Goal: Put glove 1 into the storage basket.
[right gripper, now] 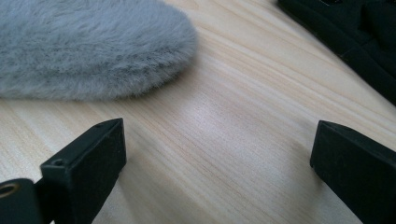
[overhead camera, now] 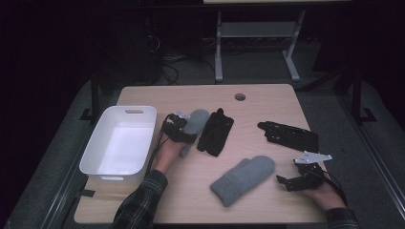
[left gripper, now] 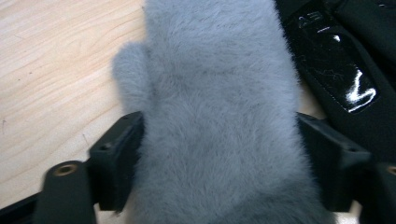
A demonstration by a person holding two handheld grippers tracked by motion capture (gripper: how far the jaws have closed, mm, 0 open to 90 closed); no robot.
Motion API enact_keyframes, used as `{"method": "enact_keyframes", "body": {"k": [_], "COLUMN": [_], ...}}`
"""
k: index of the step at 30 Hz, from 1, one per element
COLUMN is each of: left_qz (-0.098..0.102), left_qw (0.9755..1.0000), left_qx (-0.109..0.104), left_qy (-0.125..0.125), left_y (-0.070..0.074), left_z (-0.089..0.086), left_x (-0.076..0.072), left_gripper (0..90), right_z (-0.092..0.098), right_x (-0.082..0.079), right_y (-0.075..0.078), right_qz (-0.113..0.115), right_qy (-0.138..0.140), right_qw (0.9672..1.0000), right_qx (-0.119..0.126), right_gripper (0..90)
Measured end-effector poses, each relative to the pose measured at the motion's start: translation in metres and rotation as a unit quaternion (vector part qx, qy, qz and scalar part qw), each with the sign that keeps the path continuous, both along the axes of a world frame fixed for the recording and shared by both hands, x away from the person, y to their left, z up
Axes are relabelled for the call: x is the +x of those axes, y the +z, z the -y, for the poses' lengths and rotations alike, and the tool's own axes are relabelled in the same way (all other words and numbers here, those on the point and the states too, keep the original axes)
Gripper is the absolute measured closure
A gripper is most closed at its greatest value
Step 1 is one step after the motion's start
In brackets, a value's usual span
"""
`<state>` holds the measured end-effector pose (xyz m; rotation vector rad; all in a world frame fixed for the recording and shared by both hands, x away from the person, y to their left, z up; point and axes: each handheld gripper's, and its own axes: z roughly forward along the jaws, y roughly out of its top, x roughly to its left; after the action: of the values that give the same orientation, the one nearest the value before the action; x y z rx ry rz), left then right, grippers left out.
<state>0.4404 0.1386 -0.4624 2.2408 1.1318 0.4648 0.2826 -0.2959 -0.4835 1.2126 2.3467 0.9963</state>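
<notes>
My left gripper [left gripper: 219,154] pinches a fluffy grey fur mitten [left gripper: 215,93] across its width, lying flat on the wooden table [overhead camera: 258,109] just right of the white plastic bin [overhead camera: 119,143].

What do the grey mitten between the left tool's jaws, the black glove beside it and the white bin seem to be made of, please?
The fluffy grey mitten looks like plush or faux fur: dense, soft, matte pile. The black glove beside it seems a smooth synthetic fabric with a glossy, likely rubbery patch that catches the light. The white rectangular bin looks like moulded plastic, with a smooth, slightly shiny finish and a cut-out handle.
</notes>
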Motion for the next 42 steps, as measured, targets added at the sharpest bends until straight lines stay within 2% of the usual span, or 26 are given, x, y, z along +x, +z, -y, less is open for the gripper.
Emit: {"method": "enact_keyframes", "body": {"k": [8,13,20,24,29,36,42], "left_qz": [0.003,0.0,0.005,0.011,0.019,0.008,-0.005], "left_qw": [0.9999,0.9994,0.999,0.9978,0.9963,0.9934,0.9904], "left_qx": [-0.015,-0.034,-0.044,-0.065,-0.081,-0.106,-0.123], "left_qy": [-0.003,0.0,-0.007,-0.009,-0.02,-0.045,-0.063], "left_y": [0.006,0.011,0.021,0.033,0.047,0.064,0.071], "left_z": [-0.007,-0.011,-0.011,-0.01,-0.005,0.003,0.01], "left_x": [-0.003,-0.004,-0.008,-0.011,-0.017,-0.025,-0.03], "left_gripper": [54.6,65.9,68.6,68.6,68.6,68.7,69.0], "right_z": [0.0,0.0,0.0,0.0,0.0,0.0,0.0], "right_x": [0.0,0.0,0.0,0.0,0.0,0.0,0.0], "right_y": [0.0,0.0,0.0,0.0,0.0,0.0,0.0], "right_qz": [0.0,0.0,0.0,0.0,0.0,0.0,0.0], "right_qy": [0.0,0.0,0.0,0.0,0.0,-0.001,0.0], "right_qw": [1.0,1.0,1.0,1.0,1.0,1.0,1.0], "right_qx": [0.0,0.0,0.0,0.0,0.0,0.0,0.0], "right_gripper": [3.3,3.3,3.4,3.4,3.3,3.4,3.4]}}
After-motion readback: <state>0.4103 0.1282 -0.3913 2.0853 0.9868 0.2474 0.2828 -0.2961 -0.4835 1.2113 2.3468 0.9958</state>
